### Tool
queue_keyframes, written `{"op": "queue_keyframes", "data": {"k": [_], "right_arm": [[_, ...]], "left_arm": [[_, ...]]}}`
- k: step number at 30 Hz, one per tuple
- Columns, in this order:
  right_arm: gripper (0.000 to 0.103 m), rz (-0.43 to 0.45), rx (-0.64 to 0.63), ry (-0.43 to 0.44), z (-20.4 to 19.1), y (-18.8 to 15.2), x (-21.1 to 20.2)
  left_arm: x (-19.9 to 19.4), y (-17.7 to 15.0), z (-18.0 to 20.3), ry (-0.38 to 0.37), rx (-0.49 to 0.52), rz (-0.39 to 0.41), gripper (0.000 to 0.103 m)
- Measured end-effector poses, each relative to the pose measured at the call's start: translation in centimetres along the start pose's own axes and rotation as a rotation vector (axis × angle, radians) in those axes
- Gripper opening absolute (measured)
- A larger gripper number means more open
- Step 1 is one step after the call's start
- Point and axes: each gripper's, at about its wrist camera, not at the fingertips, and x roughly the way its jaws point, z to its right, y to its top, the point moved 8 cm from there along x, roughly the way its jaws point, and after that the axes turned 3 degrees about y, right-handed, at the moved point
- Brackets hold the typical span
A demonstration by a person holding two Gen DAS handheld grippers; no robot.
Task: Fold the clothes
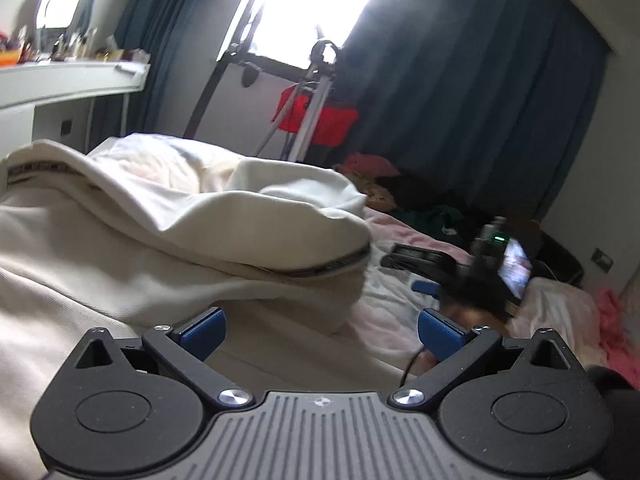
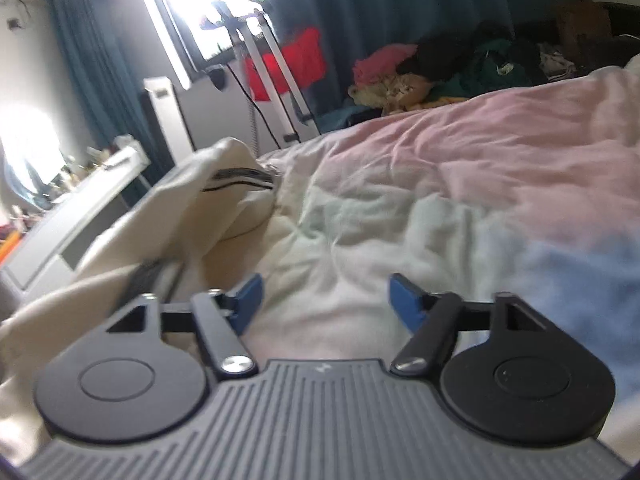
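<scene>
Left gripper (image 1: 322, 334): jaws spread wide, nothing held, poised over cream garment (image 1: 168, 216). Garment seen bunched on bed (image 2: 460, 184), dark patterned trim along folded edge; fold humped up just ahead of left fingers (image 1: 204, 332).

Right gripper (image 2: 326, 300): jaws apart, empty, over pale bedcover, garment to its left (image 2: 188, 208), not touched. Right gripper also seen in left view (image 1: 448, 276), blurred, beside garment's right edge.

Clothes pile (image 2: 460, 68) at far side of bed. Red item (image 1: 320, 116) on stand beyond bed, by curtain (image 1: 460, 80).
</scene>
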Motion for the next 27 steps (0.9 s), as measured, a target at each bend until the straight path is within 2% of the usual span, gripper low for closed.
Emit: {"op": "queue_keyframes", "data": {"k": [3,6,11,13,16,17,18,19,20,21,27], "right_arm": [[0.068,-0.017,-0.03,-0.017,-0.7,1.2,5.4],[0.069,-0.02,-0.039,0.065,-3.7,2.3,9.8],[0.07,-0.06,-0.096,0.142,-8.5,3.1,15.8],[0.076,-0.055,-0.1,0.119,-9.2,3.3,17.2],[0.075,-0.022,-0.061,0.084,-9.5,3.9,18.4],[0.073,-0.01,-0.048,0.073,-9.6,4.1,18.8],[0.055,0.003,-0.049,0.061,-9.4,4.6,18.1],[0.027,0.016,-0.052,0.05,-9.2,5.0,17.2],[0.02,0.029,-0.055,0.038,-9.0,5.5,16.4],[0.015,0.042,-0.057,0.026,-8.8,5.9,15.5],[0.011,0.122,-0.073,-0.043,-7.6,8.6,10.3]], "left_arm": [[1.3,0.5,-1.3,-0.007,-0.032,-0.002,0.103],[2.8,0.8,-3.1,-0.006,-0.067,0.005,0.103],[6.4,-0.1,-5.3,-0.024,-0.193,-0.082,0.103],[7.5,-0.6,-5.5,-0.037,-0.209,-0.113,0.103],[8.2,-1.0,-5.6,-0.048,-0.21,-0.128,0.103],[8.3,-1.0,-5.5,-0.05,-0.204,-0.126,0.103],[8.3,-1.0,-5.4,-0.051,-0.198,-0.124,0.103],[8.3,-1.1,-5.4,-0.052,-0.192,-0.121,0.103],[8.3,-1.1,-5.3,-0.052,-0.19,-0.118,0.103],[8.5,-1.1,-5.4,-0.05,-0.19,-0.115,0.103],[8.3,-0.9,-5.4,-0.025,-0.176,-0.089,0.103]]}}
